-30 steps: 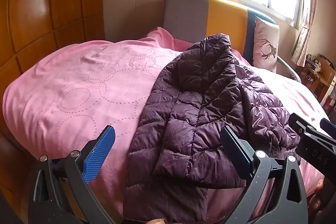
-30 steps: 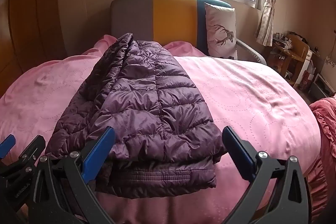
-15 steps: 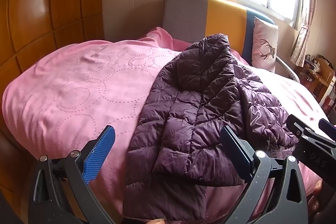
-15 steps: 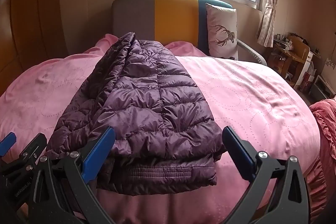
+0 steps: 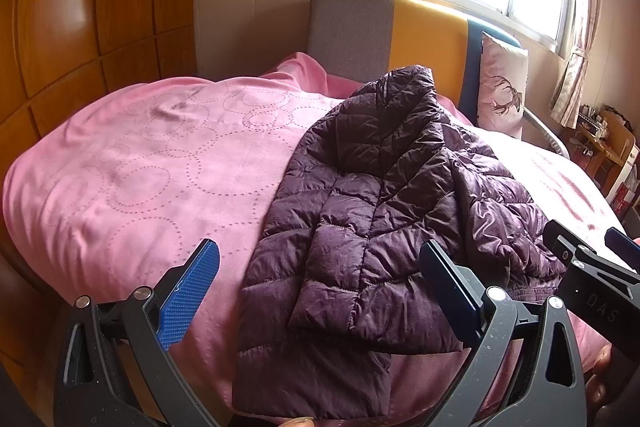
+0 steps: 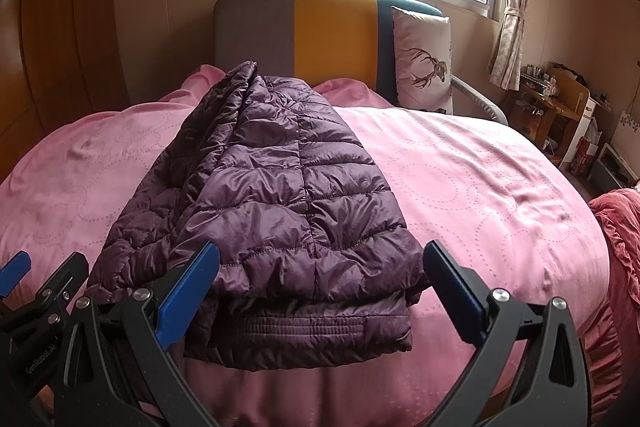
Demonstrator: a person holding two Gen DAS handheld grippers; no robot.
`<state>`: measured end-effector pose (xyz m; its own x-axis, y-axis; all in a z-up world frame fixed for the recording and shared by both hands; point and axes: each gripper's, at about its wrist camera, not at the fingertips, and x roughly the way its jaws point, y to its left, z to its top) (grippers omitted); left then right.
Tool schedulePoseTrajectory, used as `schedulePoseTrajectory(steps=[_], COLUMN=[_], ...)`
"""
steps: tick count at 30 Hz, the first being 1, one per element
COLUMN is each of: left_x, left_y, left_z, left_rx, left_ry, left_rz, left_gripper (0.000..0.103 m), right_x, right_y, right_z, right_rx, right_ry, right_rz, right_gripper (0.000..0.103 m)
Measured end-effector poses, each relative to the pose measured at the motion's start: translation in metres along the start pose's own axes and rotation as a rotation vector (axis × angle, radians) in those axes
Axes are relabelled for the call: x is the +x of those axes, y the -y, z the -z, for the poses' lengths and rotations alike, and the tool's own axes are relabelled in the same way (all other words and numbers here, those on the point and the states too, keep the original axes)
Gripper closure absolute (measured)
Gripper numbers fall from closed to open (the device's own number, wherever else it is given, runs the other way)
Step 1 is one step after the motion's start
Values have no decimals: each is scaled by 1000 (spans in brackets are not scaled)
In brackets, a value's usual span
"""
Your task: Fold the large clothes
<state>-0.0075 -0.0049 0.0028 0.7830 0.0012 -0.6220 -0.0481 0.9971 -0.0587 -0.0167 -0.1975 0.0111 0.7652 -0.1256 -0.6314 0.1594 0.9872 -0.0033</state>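
A dark purple quilted down jacket lies on the pink bedspread, folded lengthways with its hem toward me and collar toward the headboard. It also shows in the right wrist view. My left gripper is open and empty, held just above the jacket's near hem corner. My right gripper is open and empty, hovering over the hem's elastic band. The right gripper shows at the right edge of the left wrist view; the left one shows at the lower left of the right wrist view.
A grey, yellow and blue headboard stands at the far end with a deer-print pillow. Wooden wardrobe panels line the left. A cluttered wooden desk is at the right. A red ruffled cover lies at the right edge.
Both grippers have edged slightly forward and down toward the jacket's hem. The jacket has not moved. Both grippers stay open.
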Motion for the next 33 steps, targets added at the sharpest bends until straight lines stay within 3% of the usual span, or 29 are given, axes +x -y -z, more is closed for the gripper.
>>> schedulePoseTrajectory(steps=[33], left_x=[0], left_y=[3], left_z=[1], left_rx=[2], left_ry=[-1], left_rz=[5], left_gripper=[4], right_x=[3], right_y=[4], right_z=[5], right_rx=[10], right_ry=[-7], right_rz=[-6], right_gripper=[2])
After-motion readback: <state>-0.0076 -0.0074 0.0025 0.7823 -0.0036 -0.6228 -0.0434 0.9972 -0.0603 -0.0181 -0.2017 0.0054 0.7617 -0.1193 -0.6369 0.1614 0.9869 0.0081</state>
